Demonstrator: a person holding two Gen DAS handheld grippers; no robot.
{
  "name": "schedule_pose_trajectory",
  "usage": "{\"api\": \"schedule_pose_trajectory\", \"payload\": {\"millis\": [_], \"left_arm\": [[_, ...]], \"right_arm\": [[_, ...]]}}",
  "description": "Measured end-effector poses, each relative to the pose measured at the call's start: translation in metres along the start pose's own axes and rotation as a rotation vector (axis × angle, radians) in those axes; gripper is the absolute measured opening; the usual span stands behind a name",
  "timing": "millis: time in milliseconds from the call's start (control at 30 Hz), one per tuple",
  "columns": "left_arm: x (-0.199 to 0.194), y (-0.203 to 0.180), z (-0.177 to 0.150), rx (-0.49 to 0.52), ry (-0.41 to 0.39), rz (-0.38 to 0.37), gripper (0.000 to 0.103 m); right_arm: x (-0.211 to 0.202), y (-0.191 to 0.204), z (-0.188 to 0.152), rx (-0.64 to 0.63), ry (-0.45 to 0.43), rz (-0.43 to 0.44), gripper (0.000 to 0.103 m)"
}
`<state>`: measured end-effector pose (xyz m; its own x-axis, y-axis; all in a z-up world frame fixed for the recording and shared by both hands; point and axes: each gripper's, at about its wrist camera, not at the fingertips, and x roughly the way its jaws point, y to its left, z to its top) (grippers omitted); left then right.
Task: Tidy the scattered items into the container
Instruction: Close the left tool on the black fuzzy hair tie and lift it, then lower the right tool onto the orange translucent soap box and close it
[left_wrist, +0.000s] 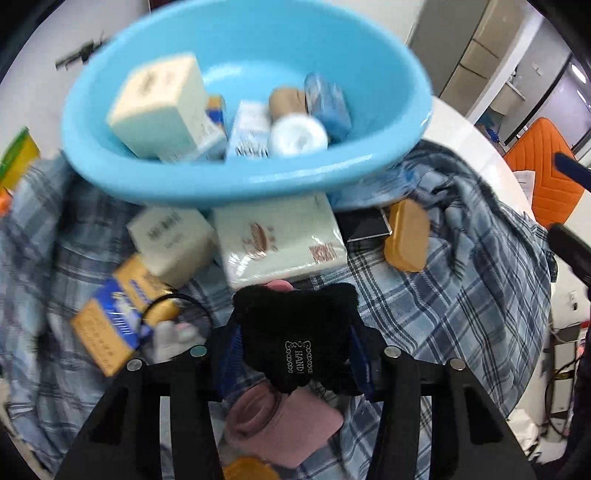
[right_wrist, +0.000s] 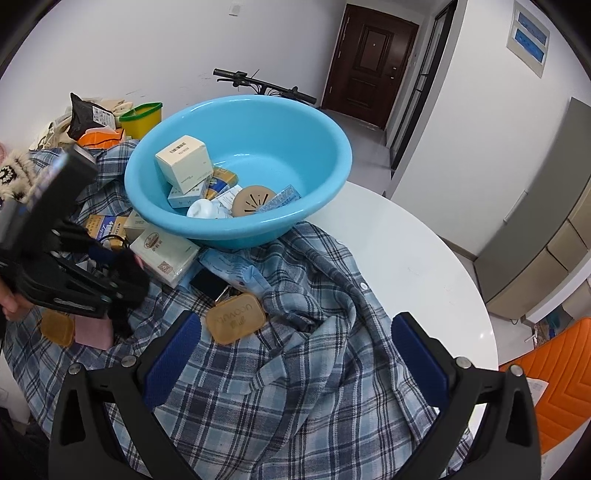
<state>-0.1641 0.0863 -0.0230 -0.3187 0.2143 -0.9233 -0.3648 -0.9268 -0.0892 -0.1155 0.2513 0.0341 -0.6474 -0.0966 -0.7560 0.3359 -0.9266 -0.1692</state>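
The left claw (left_wrist: 295, 354) is clamped on a black fuzzy glove (left_wrist: 295, 328) — soft, light, squashy, best pinched mid-body; the right claw (right_wrist: 291, 354) stands apart, empty.

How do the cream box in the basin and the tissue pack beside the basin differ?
The cream box sits inside the blue basin, propped tilted on other items; the tissue pack lies flat on the plaid shirt, outside against the basin's wall. The box is a rigid cube-like carton; the pack is flatter, wider and wrapped in glossy film. The box shows small dark print; the pack carries a brown logo. Both are pale cream.
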Motion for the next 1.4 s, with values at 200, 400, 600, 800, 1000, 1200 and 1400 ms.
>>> {"api": "schedule_pose_trajectory", "payload": {"millis": [200,400,600,800,1000,1200,1400], "left_arm": [[-0.048,0.008,-0.02,-0.025,-0.184,0.057,0.052],[-0.092,0.024,-0.063,-0.106,-0.45,0.13,0.052],[-0.095,0.026,-0.089,-0.148,-0.52,0.144,0.054],[-0.091,0.022,-0.095,-0.154,-0.549,0.192,0.054],[-0.089,0.023,-0.096,-0.16,-0.576,0.257,0.054],[-0.091,0.022,-0.095,-0.157,-0.582,0.255,0.054],[-0.088,0.022,-0.093,-0.164,-0.571,0.248,0.055]], "right_arm": [[-0.002,0.007,-0.005,0.003,-0.012,0.036,0.103],[-0.003,0.017,-0.018,0.009,-0.029,0.087,0.103],[0.006,0.032,-0.024,-0.028,-0.013,0.095,0.103],[0.009,0.035,-0.029,-0.012,-0.01,0.094,0.103],[-0.009,0.028,-0.035,0.121,-0.151,0.092,0.103],[-0.012,0.033,-0.024,0.13,-0.22,0.182,0.103],[0.027,0.043,-0.011,-0.001,-0.051,0.217,0.103]]}}
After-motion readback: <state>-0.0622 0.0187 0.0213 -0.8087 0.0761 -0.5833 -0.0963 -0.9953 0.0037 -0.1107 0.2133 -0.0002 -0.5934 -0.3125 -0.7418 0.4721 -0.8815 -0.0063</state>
